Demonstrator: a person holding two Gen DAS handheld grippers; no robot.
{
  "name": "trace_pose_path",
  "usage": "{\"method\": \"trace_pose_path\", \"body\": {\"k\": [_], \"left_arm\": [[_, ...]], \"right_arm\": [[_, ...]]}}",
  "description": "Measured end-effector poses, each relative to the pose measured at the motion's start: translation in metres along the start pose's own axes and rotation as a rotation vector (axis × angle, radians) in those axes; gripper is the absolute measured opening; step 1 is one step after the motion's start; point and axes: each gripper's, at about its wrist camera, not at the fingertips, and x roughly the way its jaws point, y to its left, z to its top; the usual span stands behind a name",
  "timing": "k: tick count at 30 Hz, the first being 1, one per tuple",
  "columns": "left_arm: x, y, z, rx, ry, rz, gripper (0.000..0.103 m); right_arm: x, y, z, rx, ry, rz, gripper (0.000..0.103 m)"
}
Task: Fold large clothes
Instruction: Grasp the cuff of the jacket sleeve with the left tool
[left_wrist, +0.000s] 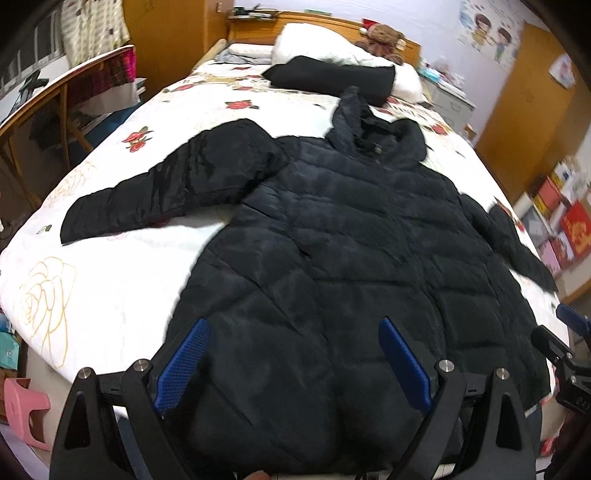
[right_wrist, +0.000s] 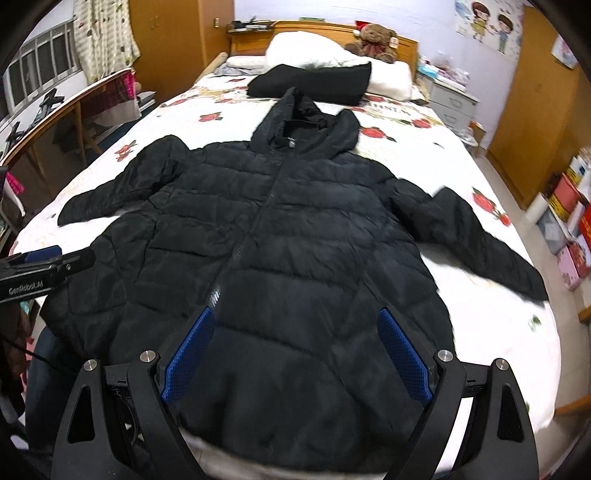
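A black quilted jacket (right_wrist: 280, 236) lay spread face up on the bed (right_wrist: 491, 332), zipped, hood toward the pillows, both sleeves angled outward. I judged it light but bulky, soft and springy, with a slick shell likely to slide and puff back after folding. The best hold seemed a sleeve cuff (left_wrist: 74, 225) or the hem corners, pinching deep past the padding. My left hand-held gripper (left_wrist: 291, 354) and right hand-held gripper (right_wrist: 295, 350) hovered over the hem, jaws wide apart, holding nothing.
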Motion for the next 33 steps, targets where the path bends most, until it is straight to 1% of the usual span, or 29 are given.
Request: {"method": "trace_pose_path", "body": {"k": [3,6,7,9,15,16,17,18,20,21,23,26,28,31,33], "left_arm": [[0.011,0.017,0.014,-0.02,-0.018,0.024,0.094],[0.022,0.041,0.028,-0.069,-0.03,0.02,0.094],[0.025,0.05,0.033,-0.089,-0.039,0.035,0.094],[0.033,0.068,0.041,-0.126,-0.053,0.058,0.094],[0.063,0.132,0.062,-0.239,-0.047,0.072,0.093],[0.068,0.142,0.064,-0.252,-0.048,0.081,0.09],[0.073,0.154,0.065,-0.273,-0.041,0.108,0.09],[0.078,0.166,0.067,-0.3,-0.039,0.118,0.089],[0.087,0.19,0.07,-0.36,-0.04,0.128,0.089],[0.092,0.201,0.07,-0.391,-0.03,0.149,0.089],[0.101,0.224,0.072,-0.446,-0.029,0.145,0.088],[0.117,0.254,0.071,-0.533,-0.014,0.174,0.084],[0.13,0.269,0.069,-0.579,0.003,0.192,0.081],[0.148,0.289,0.064,-0.643,0.032,0.196,0.077],[0.154,0.294,0.06,-0.651,0.015,0.19,0.077]], "right_arm": [[0.014,0.01,0.016,-0.026,-0.008,0.016,0.09],[0.028,0.021,0.031,-0.053,-0.017,0.036,0.09],[0.032,0.025,0.035,-0.06,-0.02,0.044,0.09],[0.042,0.032,0.045,-0.07,-0.022,0.063,0.09],[0.072,0.053,0.065,-0.101,-0.008,0.075,0.09],[0.075,0.055,0.066,-0.102,-0.005,0.079,0.09],[0.08,0.057,0.069,-0.101,0.0,0.08,0.09],[0.086,0.058,0.071,-0.099,0.007,0.078,0.09],[0.096,0.059,0.076,-0.089,0.022,0.088,0.089],[0.099,0.06,0.077,-0.088,0.028,0.089,0.089],[0.108,0.061,0.082,-0.083,0.038,0.088,0.089],[0.12,0.06,0.086,-0.081,0.055,0.094,0.089],[0.126,0.06,0.087,-0.079,0.065,0.097,0.089],[0.133,0.059,0.087,-0.083,0.086,0.105,0.089],[0.139,0.058,0.086,-0.089,0.101,0.103,0.089]]}}
